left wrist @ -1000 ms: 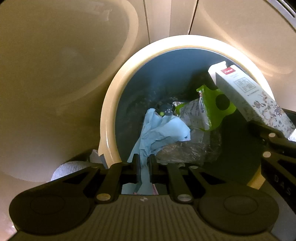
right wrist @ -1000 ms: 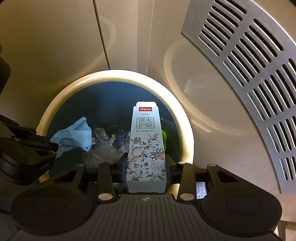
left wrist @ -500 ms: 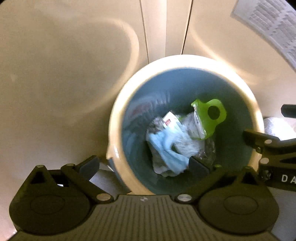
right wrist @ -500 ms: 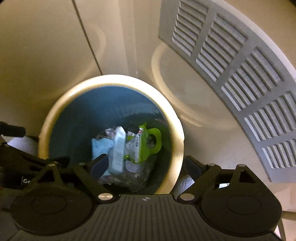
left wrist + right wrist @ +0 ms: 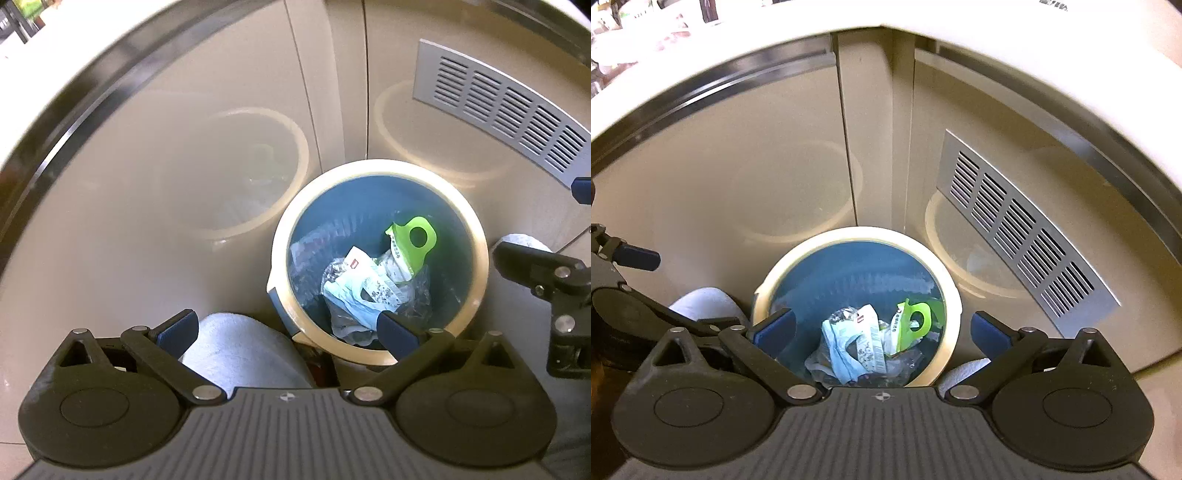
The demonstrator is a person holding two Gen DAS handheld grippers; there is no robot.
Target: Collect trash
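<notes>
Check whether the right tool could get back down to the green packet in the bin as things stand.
Probably yes: the right tool is open and empty above the bin, whose mouth is uncovered, and the green packet lies on top of the pile.

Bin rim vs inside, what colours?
The bin has a cream rim and a blue inside; the left wrist view shows it best.

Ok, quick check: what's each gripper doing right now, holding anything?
Left gripper: open, holding nothing, above the bin.
Right gripper: open, holding nothing, above the same bin.
</notes>
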